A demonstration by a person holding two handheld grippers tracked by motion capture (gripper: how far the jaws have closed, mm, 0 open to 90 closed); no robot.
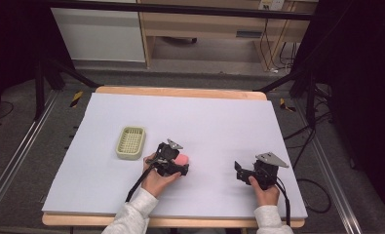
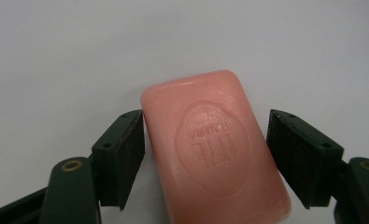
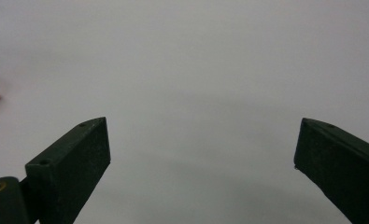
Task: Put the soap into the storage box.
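Pink oval soap bar [image 2: 215,149]: lies flat on the lavender table mat [image 1: 219,122], towards its near edge, right of the pale green slotted soap dish [image 1: 130,142].
Left gripper [image 2: 205,154]: your jaws straddle the bar; one pad touches, the other stands clear.
Right gripper [image 3: 201,163]: spread apart, holding nothing.
Risk: your one-sided contact may skew the slick bar.

table [image 1: 219,117], pale mat | on it: pink soap [image 1: 182,159]; green tray [image 1: 130,142]

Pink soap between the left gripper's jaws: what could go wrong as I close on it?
The soap lies skewed between the left gripper: one pad touches its edge while the other stands off, so closing may twist it or squeeze it out. Its rounded, smooth sides could slip. The green tray sits close by.
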